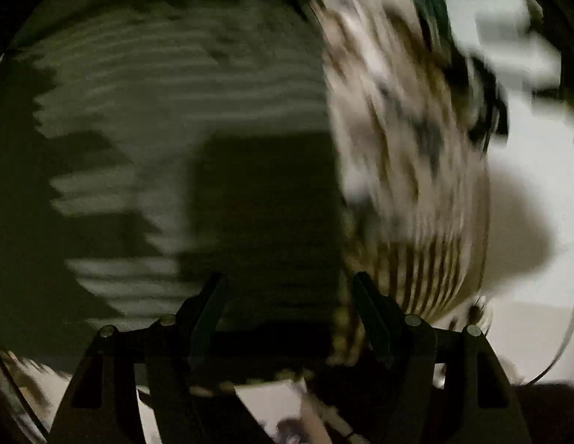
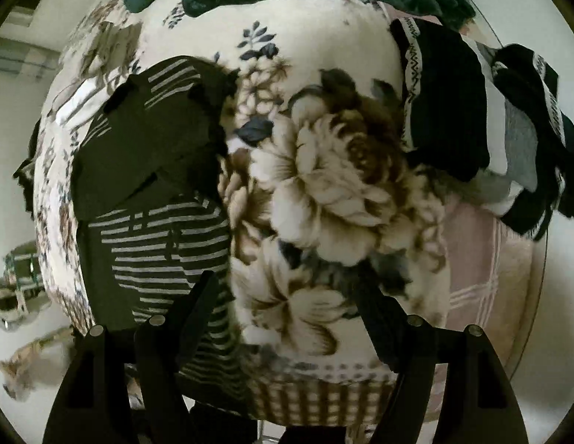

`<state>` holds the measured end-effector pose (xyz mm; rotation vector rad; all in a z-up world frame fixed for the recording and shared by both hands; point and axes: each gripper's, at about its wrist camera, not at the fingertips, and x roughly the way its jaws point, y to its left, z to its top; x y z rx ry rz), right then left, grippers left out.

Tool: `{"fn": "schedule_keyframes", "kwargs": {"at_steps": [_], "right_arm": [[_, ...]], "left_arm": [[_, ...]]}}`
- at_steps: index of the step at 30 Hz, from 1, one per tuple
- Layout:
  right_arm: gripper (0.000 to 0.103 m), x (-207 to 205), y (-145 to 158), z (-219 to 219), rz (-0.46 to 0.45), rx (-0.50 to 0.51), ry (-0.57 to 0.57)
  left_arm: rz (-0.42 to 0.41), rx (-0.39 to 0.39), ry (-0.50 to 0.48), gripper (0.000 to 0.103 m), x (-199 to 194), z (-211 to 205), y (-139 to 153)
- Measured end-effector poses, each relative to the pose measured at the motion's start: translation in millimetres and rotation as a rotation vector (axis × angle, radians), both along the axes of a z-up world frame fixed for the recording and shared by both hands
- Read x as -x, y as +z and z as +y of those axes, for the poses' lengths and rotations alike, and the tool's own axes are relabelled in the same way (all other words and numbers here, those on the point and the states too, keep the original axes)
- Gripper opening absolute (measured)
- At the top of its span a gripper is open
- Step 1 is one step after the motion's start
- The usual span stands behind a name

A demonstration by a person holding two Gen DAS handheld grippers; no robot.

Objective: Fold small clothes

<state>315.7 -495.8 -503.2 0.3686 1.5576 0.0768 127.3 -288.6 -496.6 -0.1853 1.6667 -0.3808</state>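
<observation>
1. Right wrist view: hovering with right gripper [image 2: 287,296] fingers apart, gripping nothing, over the cream floral fleece blanket [image 2: 324,192].
2. Lying partly folded just left: dark olive garment with pale stripes [image 2: 154,192]; judging folding unfinished.
3. Waiting farther right: heap of black and grey small clothes [image 2: 490,140].
4. Left wrist view: blurring heavily; showing left gripper [image 1: 287,296] fingers apart above the striped garment, nothing clamped.

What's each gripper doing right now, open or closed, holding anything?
Left gripper: open, holding nothing, over the striped garment.
Right gripper: open, empty, above the floral blanket.
</observation>
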Motion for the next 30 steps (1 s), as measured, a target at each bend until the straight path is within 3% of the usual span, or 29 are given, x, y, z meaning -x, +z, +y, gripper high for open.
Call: {"fn": "schedule_keyframes", "kwargs": {"at_steps": [4, 6, 8, 9, 10, 15, 18, 20, 21, 22, 26, 30], "right_arm": [[0.075, -28, -13, -6, -0.027, -0.054, 0.034], [0.075, -55, -27, -8, -0.041, -0.091, 0.030], [0.075, -89, -44, -6, -0.051, -0.145, 0.009], [0.075, -106, -55, -7, -0.053, -0.181, 0.001], [0.075, -122, -65, -7, -0.055, -0.206, -0.013], [0.075, -206, -125, 7, -0.006, -0.356, -0.106], [0.075, -234, -154, 21, 0.058, -0.455, -0.157], [0.056, -243, -165, 33, 0.084, -0.467, -0.163], [0.015, -246, -166, 38, 0.087, -0.461, -0.155], [0.003, -248, -166, 44, 0.096, -0.441, -0.139], [0.003, -254, -139, 63, 0.041, -0.367, -0.086], [0.003, -260, -99, 83, 0.005, -0.305, -0.045]], "left_arm": [[0.052, -0.057, -0.083, 0.067, 24, -66, -41], [0.011, -0.125, -0.088, 0.064, 27, -80, -52], [-0.040, -0.169, -0.039, 0.038, 23, -79, -55], [-0.059, -0.188, -0.006, 0.012, 20, -75, -54], [-0.077, -0.189, 0.031, 0.006, 17, -69, -50], [-0.117, -0.164, 0.118, 0.004, 16, -47, -33], [-0.127, -0.151, 0.158, 0.004, 14, -32, -19], [-0.142, -0.144, 0.183, 0.004, 14, -26, -8], [-0.157, -0.142, 0.196, 0.004, 13, -21, 1], [-0.166, -0.138, 0.206, 0.004, 15, -17, 7], [-0.226, -0.154, 0.224, 0.004, 26, 3, 26], [-0.256, -0.131, 0.323, 0.004, 26, 39, 44]]}}
